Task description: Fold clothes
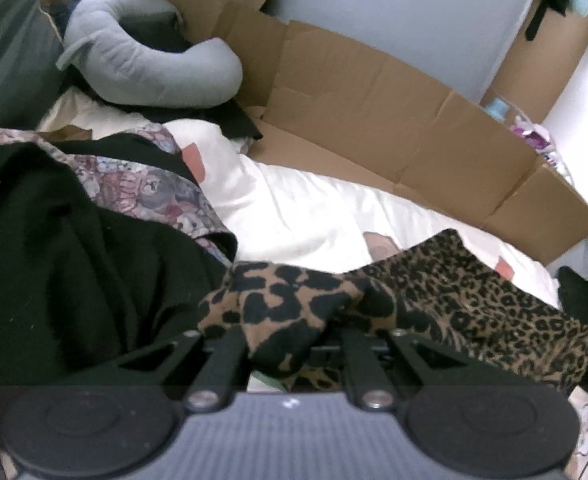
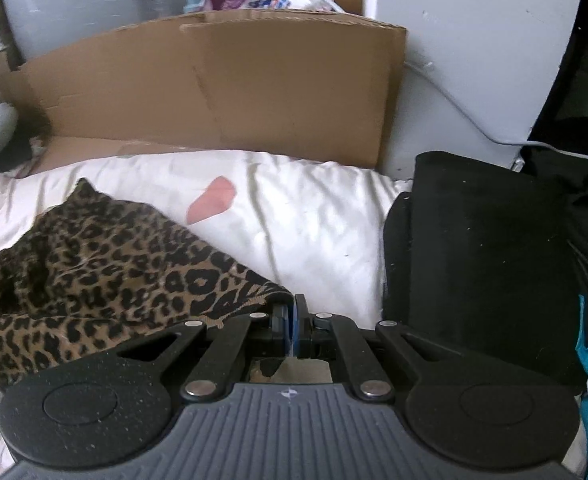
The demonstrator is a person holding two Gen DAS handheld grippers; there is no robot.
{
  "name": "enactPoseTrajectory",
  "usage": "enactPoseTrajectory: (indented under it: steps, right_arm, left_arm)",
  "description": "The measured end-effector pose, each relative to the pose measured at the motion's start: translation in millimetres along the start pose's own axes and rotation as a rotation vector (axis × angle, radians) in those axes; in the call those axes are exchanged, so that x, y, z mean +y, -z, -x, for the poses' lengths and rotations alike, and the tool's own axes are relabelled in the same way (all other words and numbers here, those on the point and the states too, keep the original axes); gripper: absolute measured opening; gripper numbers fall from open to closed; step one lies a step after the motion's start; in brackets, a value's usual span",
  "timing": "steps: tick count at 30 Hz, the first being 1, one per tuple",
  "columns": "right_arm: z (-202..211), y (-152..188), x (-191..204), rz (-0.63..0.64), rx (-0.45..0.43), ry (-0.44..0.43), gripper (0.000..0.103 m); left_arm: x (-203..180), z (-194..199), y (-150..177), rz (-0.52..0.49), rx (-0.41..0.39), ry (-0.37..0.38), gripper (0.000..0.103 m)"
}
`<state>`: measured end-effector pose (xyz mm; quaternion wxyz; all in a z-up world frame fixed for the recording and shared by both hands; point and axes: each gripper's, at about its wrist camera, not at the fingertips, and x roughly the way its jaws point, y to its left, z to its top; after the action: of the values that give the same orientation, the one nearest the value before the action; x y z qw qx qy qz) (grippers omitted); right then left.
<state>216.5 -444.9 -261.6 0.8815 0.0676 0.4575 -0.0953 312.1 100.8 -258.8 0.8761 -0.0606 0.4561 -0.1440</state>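
Right tool (image 2: 292, 322) pinches leopard cloth (image 2: 94, 256).

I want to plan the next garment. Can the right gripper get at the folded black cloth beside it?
Probably yes: the black cloth lies uncovered just to its right, but the right gripper is shut on the leopard cloth, so it must release first.

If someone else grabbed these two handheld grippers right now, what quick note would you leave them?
Left gripper: leopard-print garment is bunched over its fingers, so the pinch itself is hidden; treat it as holding.
Right gripper: shut on the garment's near edge.
The garment lies partly spread, still rumpled, on the white bedding.
A black folded piece sits to the right; a black pile sits to the left.
Done: garment gripped. Left: smooth it, fold it, set it aside, probably then the pile.
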Motion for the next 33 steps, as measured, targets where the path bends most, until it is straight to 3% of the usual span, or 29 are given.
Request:
enactPoseTrajectory:
  steps: [4,11,15,20,22,23,24,26,33]
  right_arm:
    - [-14.0,-1.6,-5.8,-0.008,-0.001,0.021,0.000]
    - [-42.2,-1.4,-9.3,-0.006,0.017,0.039,0.000]
    - [-58.0,-1.9,-10.4,0.004,0.025,0.043,0.000]
    - [-64.0,-3.2,-16.1,-0.027,0.027,0.012,0.003]
    - [-59.8,-3.6,-17.4,-0.034,0.021,-0.002,0.009]
    - [-56.6,-3.7,-17.7,-0.033,0.018,-0.004,0.018]
    - [-52.9,-3.7,-18.7,-0.035,0.013,-0.008,0.032]
    - [-45.4,-2.6,-21.2,-0.039,0.004,-0.017,0.041]
    - [-23.2,7.6,-34.2,-0.122,-0.023,-0.069,0.051]
  left_arm:
    - [4.2,-26.4,-5.3,-0.030,0.033,-0.011,0.012]
    - [9.4,-62.2,-13.3,-0.069,0.064,-0.050,0.042]
    - [17.1,-66.8,-17.1,-0.045,0.076,-0.046,0.042]
    - [15.0,-42.9,-15.4,-0.075,0.038,-0.041,0.046]
    - [15.4,-31.3,-13.1,-0.099,0.024,-0.041,0.046]
    - [15.7,-26.0,-12.0,-0.114,0.017,-0.042,0.047]
    - [15.9,-21.6,-10.9,-0.136,0.011,-0.050,0.048]
    - [16.6,-16.8,-7.1,-0.187,0.009,-0.078,0.051]
    - [20.8,-27.9,2.2,-0.288,0.035,-0.130,0.051]
